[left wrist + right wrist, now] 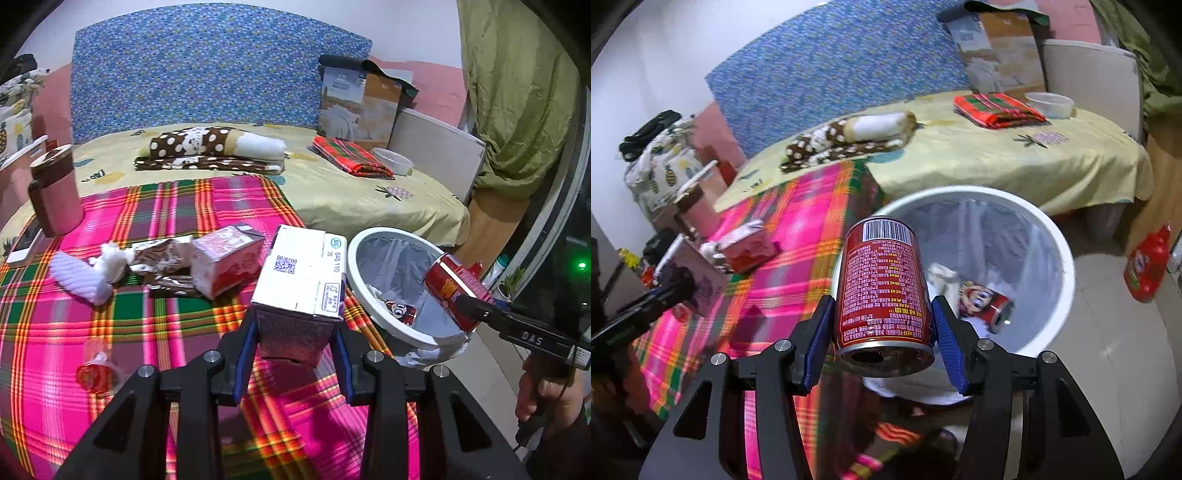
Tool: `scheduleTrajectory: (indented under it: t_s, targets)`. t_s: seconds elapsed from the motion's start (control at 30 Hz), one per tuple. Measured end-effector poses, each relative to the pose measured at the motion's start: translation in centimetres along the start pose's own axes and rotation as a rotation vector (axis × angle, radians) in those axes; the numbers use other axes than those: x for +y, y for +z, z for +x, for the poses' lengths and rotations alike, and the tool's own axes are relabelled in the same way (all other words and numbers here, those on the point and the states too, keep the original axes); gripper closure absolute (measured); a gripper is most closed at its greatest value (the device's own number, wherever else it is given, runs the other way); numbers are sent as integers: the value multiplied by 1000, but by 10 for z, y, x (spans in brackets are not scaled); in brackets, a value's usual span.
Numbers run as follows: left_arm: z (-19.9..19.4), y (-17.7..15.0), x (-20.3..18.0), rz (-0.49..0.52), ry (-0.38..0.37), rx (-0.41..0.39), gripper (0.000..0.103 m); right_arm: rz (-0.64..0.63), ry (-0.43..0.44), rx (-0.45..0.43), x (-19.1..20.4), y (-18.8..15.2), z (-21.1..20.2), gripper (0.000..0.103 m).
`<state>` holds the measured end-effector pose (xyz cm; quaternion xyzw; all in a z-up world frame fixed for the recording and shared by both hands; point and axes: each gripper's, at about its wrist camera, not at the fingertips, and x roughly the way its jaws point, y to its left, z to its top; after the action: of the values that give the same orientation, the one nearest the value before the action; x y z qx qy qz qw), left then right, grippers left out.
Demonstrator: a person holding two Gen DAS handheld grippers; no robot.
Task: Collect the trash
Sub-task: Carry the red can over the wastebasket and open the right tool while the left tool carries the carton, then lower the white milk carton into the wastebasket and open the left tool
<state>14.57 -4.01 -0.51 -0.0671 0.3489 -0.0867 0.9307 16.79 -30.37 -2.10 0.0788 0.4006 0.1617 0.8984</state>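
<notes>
Left gripper (295, 345) clamps white carton (301, 273) over plaid cloth (166, 206); right gripper (882, 334) clamps red can (882, 284) above white bin (1060, 251) — another can (988, 301) inside; pink box (225, 260), wrappers (162, 258) left on cloth.

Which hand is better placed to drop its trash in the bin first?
Right. Its tool grips the red can right at the white bin, with the liner open below. The left tool holds the white carton over the plaid cloth, beside the bin's rim.
</notes>
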Motion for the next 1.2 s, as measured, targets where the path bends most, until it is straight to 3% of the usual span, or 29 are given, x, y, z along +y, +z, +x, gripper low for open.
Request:
scheduleTrajectory:
  t_s: [0.5, 1.2]
  targets:
    - [28, 5, -25, 41, -25, 45, 64, 29, -33, 108, -26, -2, 28, 48]
    - [45, 19, -77, 125, -101, 50, 64, 80, -7, 4, -38, -6, -4, 47]
